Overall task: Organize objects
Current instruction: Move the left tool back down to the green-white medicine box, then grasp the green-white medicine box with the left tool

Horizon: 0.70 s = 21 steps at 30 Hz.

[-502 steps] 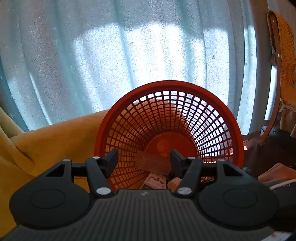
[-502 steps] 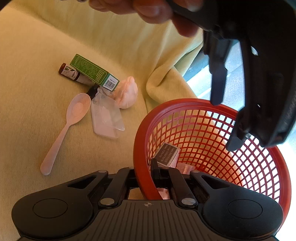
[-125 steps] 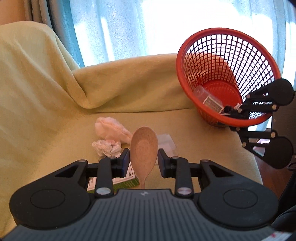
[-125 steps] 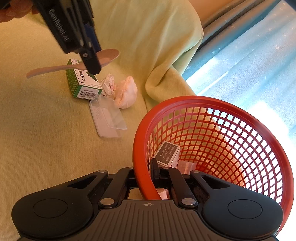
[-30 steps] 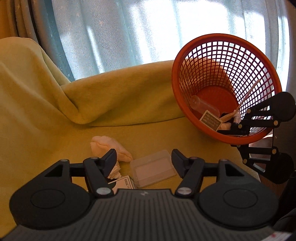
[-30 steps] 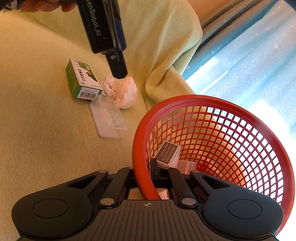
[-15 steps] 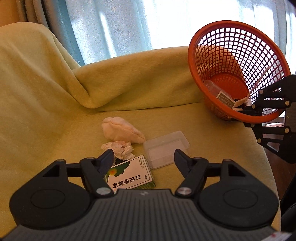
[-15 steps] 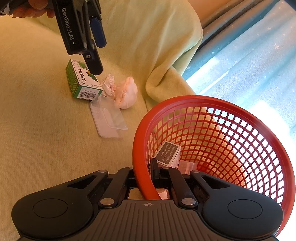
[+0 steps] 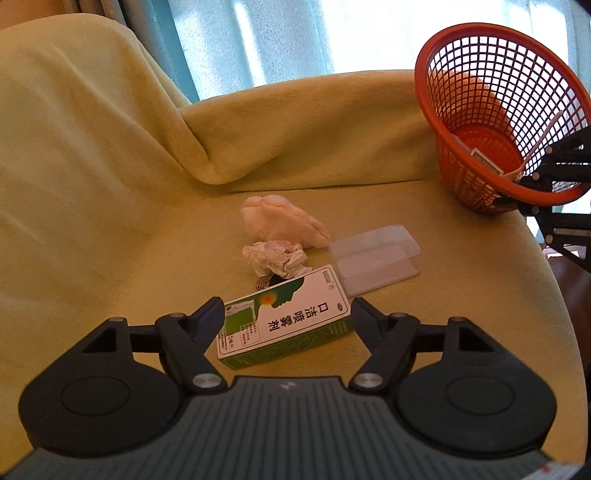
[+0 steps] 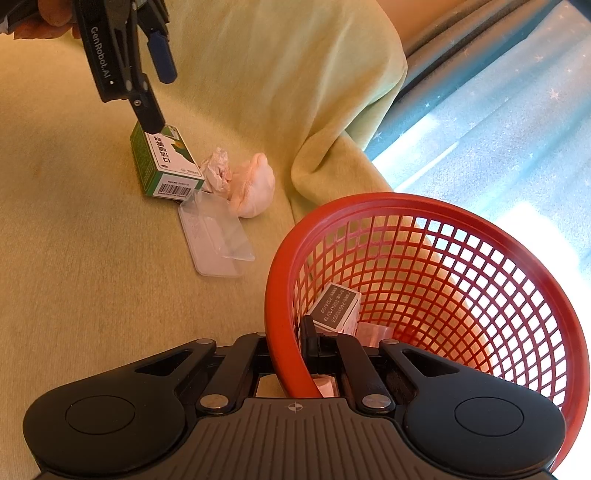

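Left gripper (image 9: pixel 288 314) low over the yellow-green blanket (image 9: pixel 110 229), jaws apart and just been widening, with the green-and-white box (image 9: pixel 286 326) lying flat between the 2 fingers; neither pad appears to press on it, though the right wrist view cannot settle contact at the near fingertip. Box long side runs roughly across the gap, printed face up. Just beyond the box: a crumpled white tissue (image 9: pixel 275 260), touching or nearly touching its far edge. Behind that, a pale pink lump of cloth (image 9: pixel 284 225). To the right of the tissue, a clear plastic lid (image 9: pixel 375 264), its near corner just beside the box. Far right, at the blanket's edge: red mesh basket (image 9: pixel 495 110), tilted, holding a small dark-labelled carton (image 10: pixel 336 308) and a white spoon (image 9: pixel 543 138). Right gripper (image 10: pixel 306 354) clamped on the basket's near rim, jaws together with the rim between them. A hand (image 10: pixel 40 14) shows at the top of the right wrist view, holding the left gripper.
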Tool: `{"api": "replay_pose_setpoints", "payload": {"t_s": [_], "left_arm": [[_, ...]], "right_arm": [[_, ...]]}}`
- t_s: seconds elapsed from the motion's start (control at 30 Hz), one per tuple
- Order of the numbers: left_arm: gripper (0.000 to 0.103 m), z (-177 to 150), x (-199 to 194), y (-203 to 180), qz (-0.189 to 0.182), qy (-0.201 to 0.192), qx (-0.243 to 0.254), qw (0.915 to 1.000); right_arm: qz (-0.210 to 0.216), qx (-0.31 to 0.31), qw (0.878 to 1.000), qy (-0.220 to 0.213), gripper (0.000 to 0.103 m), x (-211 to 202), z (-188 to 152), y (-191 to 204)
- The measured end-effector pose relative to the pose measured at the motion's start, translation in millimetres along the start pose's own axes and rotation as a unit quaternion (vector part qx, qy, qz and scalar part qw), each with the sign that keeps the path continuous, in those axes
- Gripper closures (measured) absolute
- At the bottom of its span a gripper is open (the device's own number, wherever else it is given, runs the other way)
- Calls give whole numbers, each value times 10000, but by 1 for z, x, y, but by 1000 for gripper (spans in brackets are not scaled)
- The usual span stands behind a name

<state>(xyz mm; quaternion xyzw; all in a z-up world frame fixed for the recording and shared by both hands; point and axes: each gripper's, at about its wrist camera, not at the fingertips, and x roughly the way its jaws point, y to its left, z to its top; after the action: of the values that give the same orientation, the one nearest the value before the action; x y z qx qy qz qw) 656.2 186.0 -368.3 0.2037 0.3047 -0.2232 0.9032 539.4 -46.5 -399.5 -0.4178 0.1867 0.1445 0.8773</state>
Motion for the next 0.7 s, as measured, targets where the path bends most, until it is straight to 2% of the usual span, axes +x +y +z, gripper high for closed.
{"api": "replay_pose_setpoints", "payload": {"t_s": [0.33, 0.7], "left_arm": [[26, -19, 16, 15, 164, 249, 74, 9995], [25, -26, 49, 35, 44, 445, -75, 9990]], "right_arm": [[-2, -40, 10000, 4, 102, 2, 2, 1], [-3, -89, 10000, -19, 102, 3, 1, 2]]}}
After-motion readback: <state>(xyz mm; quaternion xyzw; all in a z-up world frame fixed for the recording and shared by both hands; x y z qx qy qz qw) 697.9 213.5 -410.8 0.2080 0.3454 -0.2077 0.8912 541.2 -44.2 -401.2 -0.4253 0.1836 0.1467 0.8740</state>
